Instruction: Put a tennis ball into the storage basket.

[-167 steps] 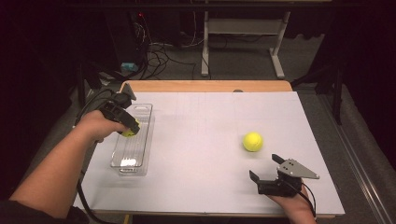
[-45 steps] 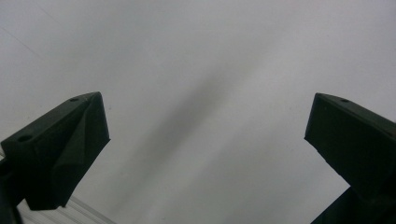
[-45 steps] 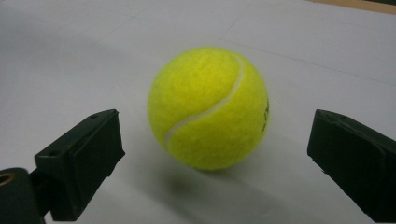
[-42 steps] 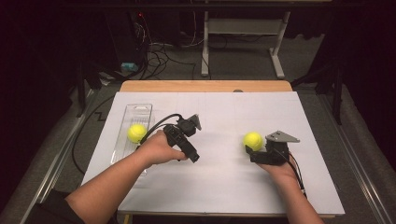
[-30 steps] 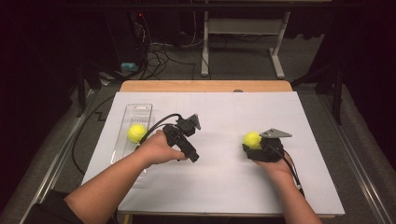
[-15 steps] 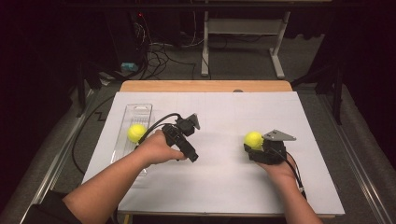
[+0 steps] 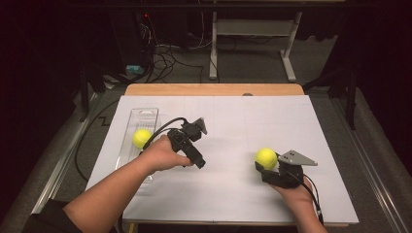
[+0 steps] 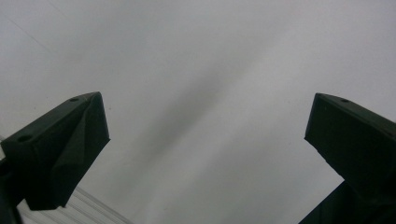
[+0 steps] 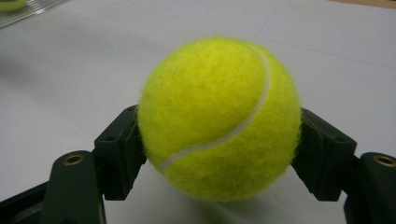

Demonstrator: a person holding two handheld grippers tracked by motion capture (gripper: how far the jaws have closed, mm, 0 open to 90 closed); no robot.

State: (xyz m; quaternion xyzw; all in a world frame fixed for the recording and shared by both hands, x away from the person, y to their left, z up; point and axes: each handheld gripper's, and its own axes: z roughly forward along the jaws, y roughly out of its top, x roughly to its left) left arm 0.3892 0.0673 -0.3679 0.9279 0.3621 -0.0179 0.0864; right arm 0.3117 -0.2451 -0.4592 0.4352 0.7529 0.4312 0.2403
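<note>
Two tennis balls on white table (image 7: 233, 194): one lies in clear tray (image 7: 145, 116) at left, the other tennis ball (image 9: 219, 119) sits right of centre, pinched on both sides by right gripper (image 7: 268, 167) jaws. Left gripper (image 7: 193, 141), held just beside tray, has jaws spread wide over bare table, holding nothing.

Overhead view; 2 close table (image 7: 233, 194) views.

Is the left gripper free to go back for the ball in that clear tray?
Probably yes: the left gripper is open and holds nothing, and the ball lies uncovered in the tray beside it.
</note>
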